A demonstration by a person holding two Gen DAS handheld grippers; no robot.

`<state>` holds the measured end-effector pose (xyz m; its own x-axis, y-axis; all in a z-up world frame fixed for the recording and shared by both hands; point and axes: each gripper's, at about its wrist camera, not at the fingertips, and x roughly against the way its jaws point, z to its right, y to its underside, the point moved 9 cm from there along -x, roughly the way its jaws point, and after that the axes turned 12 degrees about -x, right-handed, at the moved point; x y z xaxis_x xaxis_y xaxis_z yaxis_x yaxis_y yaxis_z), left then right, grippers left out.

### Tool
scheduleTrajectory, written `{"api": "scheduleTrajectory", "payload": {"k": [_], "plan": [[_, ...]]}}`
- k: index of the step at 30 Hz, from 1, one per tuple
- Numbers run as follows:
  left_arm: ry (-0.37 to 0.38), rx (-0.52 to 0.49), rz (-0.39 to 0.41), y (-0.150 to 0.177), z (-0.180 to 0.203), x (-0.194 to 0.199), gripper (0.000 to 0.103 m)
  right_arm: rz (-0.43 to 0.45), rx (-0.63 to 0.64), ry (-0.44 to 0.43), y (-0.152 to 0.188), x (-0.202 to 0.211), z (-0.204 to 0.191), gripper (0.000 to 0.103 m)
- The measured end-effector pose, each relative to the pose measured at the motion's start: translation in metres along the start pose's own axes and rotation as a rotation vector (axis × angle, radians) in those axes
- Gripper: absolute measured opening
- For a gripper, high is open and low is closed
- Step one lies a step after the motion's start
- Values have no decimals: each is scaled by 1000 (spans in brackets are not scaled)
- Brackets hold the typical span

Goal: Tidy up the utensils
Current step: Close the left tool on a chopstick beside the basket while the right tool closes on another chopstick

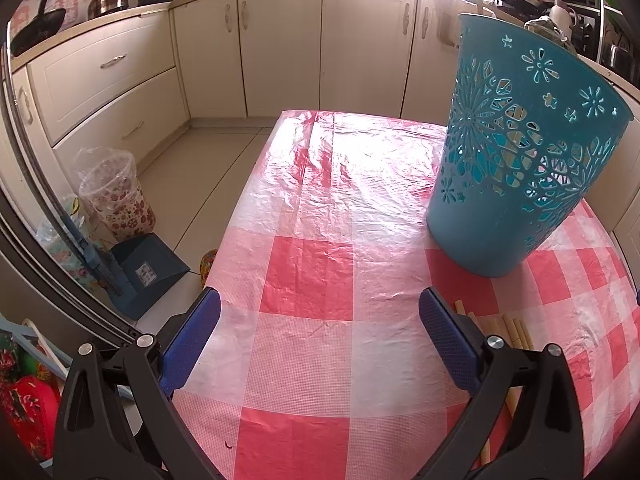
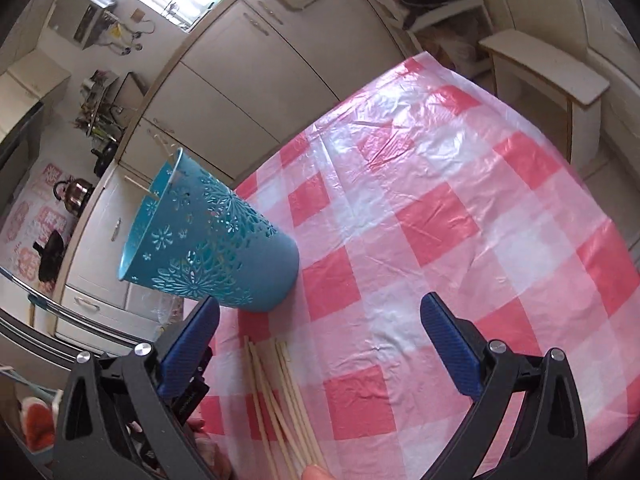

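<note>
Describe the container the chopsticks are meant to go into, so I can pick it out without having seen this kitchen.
Start at the table with the pink-and-white checked plastic cloth. One tall container stands on it, the teal basket, beyond the loose chopsticks lying on the cloth. It is the only blue-green thing there, flaring wider toward the rim, its wall pierced with flower cut-outs, and a few chopsticks already poke out of it.

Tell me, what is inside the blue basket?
Pale wooden chopsticks stand inside the blue basket; their tips rise above its rim, and more show through the cut-outs. The solid lower wall hides its bottom, so their number is unclear.
</note>
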<state>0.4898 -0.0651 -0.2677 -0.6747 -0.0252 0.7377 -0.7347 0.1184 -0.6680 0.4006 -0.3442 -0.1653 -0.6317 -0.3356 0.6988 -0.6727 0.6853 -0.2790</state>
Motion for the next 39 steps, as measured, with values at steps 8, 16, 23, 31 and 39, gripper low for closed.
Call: {"api": "scheduleTrajectory", "payload": {"k": [8,16,23,31,39], "plan": [[-5,-8,-3,0,3,0,95,-21,-120,-152,-3,27,-6,96],[-5,-6,-2,0,3,0,95,182,402,-173,27,43,-53,96],[1,2,10,0,1,4,95,42,654,-18,93,-16,-47,96],[13,5,19,0,1,5,95,5,727,147,97,-48,-31,69],[22,4,24,0,2,6,95,-62,741,195,107,-71,-21,40]]}}
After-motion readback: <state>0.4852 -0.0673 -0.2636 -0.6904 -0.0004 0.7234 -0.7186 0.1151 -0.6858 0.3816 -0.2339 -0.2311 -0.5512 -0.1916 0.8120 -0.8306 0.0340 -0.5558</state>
